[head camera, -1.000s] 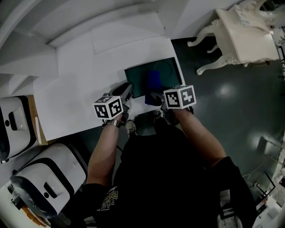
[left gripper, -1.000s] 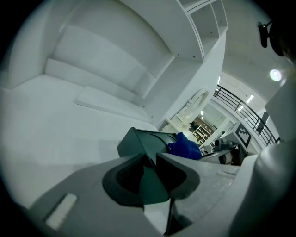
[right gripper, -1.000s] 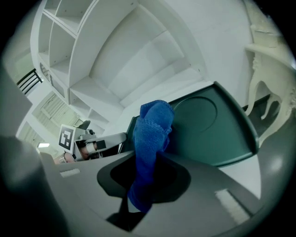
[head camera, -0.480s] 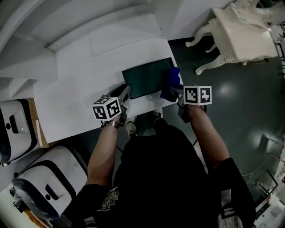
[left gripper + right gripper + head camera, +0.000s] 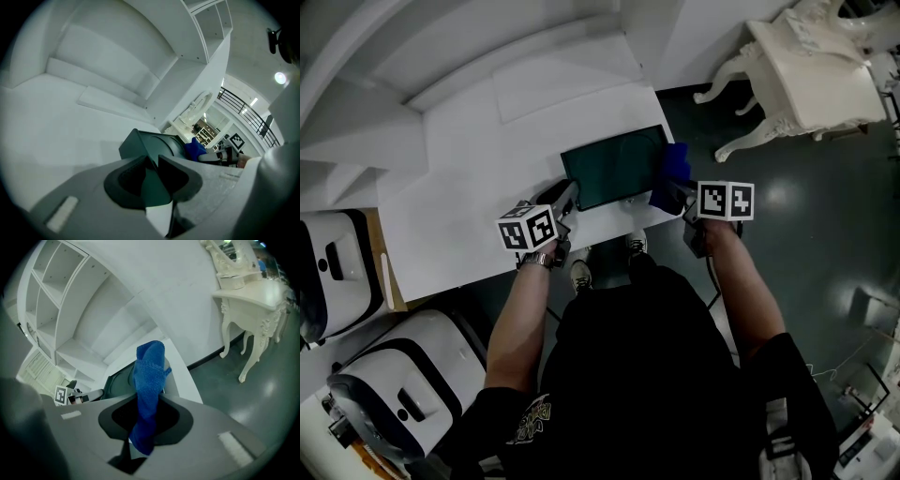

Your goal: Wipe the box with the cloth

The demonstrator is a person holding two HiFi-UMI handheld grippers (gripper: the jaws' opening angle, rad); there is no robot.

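Left gripper [image 5: 151,177] clamped on box [image 5: 614,167] corner; right gripper [image 5: 144,430] pinches cloth [image 5: 149,376] at box right edge. Best: lay cloth flat on top, sweep leftward, left clamp firm

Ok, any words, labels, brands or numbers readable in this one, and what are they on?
No readable text anywhere.
Cubes on the left gripper and right gripper: square black-and-white patterns, no letters.
Shirt print: too blurred to read.
On the box and the cloth: no lettering visible.
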